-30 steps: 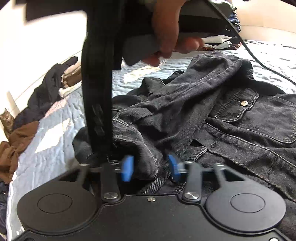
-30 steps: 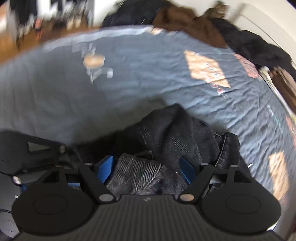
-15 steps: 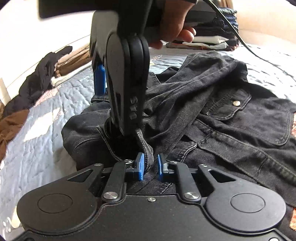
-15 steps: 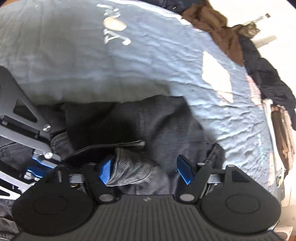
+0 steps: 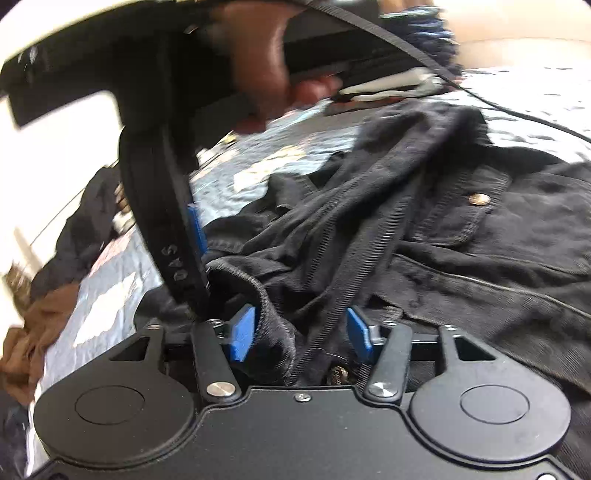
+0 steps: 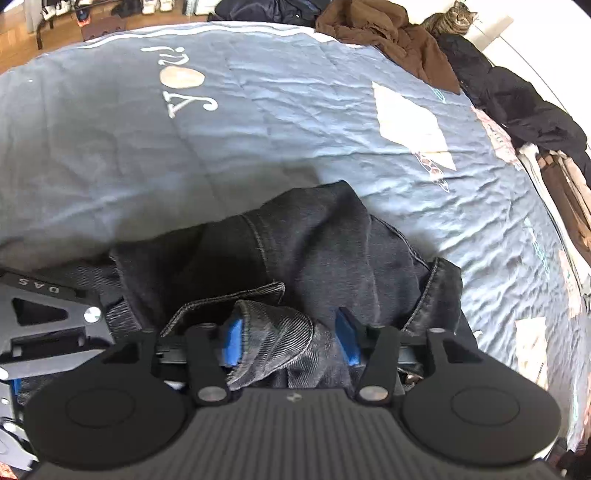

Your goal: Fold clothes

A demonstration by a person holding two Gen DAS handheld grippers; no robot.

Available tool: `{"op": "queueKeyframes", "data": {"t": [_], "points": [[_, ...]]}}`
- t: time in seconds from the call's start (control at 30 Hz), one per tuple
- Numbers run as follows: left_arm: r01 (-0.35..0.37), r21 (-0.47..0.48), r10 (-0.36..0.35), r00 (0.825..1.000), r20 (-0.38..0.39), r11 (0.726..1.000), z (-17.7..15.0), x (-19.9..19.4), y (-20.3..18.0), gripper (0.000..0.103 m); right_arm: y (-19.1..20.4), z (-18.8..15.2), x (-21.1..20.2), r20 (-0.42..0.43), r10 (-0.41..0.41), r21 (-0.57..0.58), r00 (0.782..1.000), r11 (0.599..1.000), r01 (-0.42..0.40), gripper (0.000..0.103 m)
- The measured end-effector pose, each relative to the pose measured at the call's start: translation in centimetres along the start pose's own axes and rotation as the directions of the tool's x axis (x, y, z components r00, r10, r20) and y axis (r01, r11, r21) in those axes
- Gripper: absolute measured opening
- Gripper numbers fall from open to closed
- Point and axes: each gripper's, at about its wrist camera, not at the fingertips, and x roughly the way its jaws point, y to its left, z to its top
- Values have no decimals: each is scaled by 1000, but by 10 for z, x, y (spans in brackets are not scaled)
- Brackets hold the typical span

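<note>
While both my grippers work one bunched edge, the black denim jacket [image 5: 424, 229] lies crumpled on the blue quilt [image 6: 221, 147].
Left gripper [image 5: 300, 332] just opened, fold loose between its pads. Right gripper [image 6: 291, 338] just narrowed around the cuff [image 6: 277, 332]; can't confirm it's pinched.

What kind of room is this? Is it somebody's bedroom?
Most likely a bedroom. A black denim jacket lies on a wide blue-grey quilted bedspread, loose brown and black clothes are heaped along its far edge, and a striped tabby cat sits beside them.
</note>
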Motion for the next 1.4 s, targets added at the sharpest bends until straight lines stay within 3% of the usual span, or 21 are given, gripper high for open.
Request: {"op": "queueKeyframes", "data": {"t": [0.07, 0.2, 0.3, 0.4, 0.47, 0.57, 0.6, 0.63, 0.77, 0.87, 0.93, 0.97, 1.1, 1.17, 1.23, 1.33, 1.4], "points": [[6, -90, -8, 1000, -18, 996, -3, 5, 11, 12, 1, 0, 1, 1, 3, 13, 1000, 1000, -3, 32], [85, -242, -90, 996, -9, 967, -11, -5, 38, 11, 1, -1, 1, 19, 12, 55, 1000, 998, -13, 29], [175, -381, -160, 985, 70, 908, -26, -23, 65, 10, -15, -6, -7, 85, 63, 211, 994, 974, -79, 27], [253, -483, -203, 967, 155, 838, -37, -35, 89, 9, -38, -18, -15, 187, 149, 383, 971, 899, -212, 25], [298, -538, -220, 953, 207, 789, -43, -42, 103, 8, -52, -27, -21, 271, 201, 473, 941, 824, -312, 22], [311, -580, -207, 949, 239, 753, -46, -49, 115, 8, -64, -35, -24, 351, 236, 529, 906, 748, -400, 20], [299, -577, -198, 952, 232, 760, -46, -49, 114, 9, -65, -36, -24, 358, 233, 544, 904, 734, -405, 20], [259, -544, -180, 964, 196, 798, -42, -46, 107, 9, -66, -37, -24, 362, 231, 555, 903, 725, -407, 20], [111, -386, -92, 994, 65, 916, -27, -32, 76, 13, -50, -28, -13, 281, 231, 508, 931, 788, -349, 18], [72, -298, -68, 997, 23, 952, -25, -22, 56, 22, -40, -22, -12, 279, 250, 481, 927, 799, -360, 17], [58, -274, -60, 998, 1, 960, -29, -17, 49, 21, -37, -16, -12, 289, 260, 472, 921, 798, -374, 13], [58, -272, -63, 998, -10, 961, -32, -16, 47, 11, -35, -13, -10, 286, 251, 469, 925, 805, -364, 13], [108, -341, -130, 991, -40, 934, -48, -17, 60, 9, -27, -3, 2, 268, 253, 472, 930, 807, -355, 13], [104, -452, -132, 991, -29, 886, -54, -15, 76, 10, -25, -1, 5, 296, 234, 486, 926, 798, -357, 18], [93, -495, -124, 992, -29, 864, -59, -16, 82, 16, -28, -3, -1, 341, 232, 495, 911, 780, -384, 20], [68, -561, -106, 994, -36, 825, -63, -14, 91, 21, -32, -11, -21, 399, 206, 489, 893, 777, -397, 48], [64, -609, -109, 993, -38, 791, -65, -14, 99, 24, -36, -24, -41, 446, 163, 497, 880, 773, -395, 55]]}}
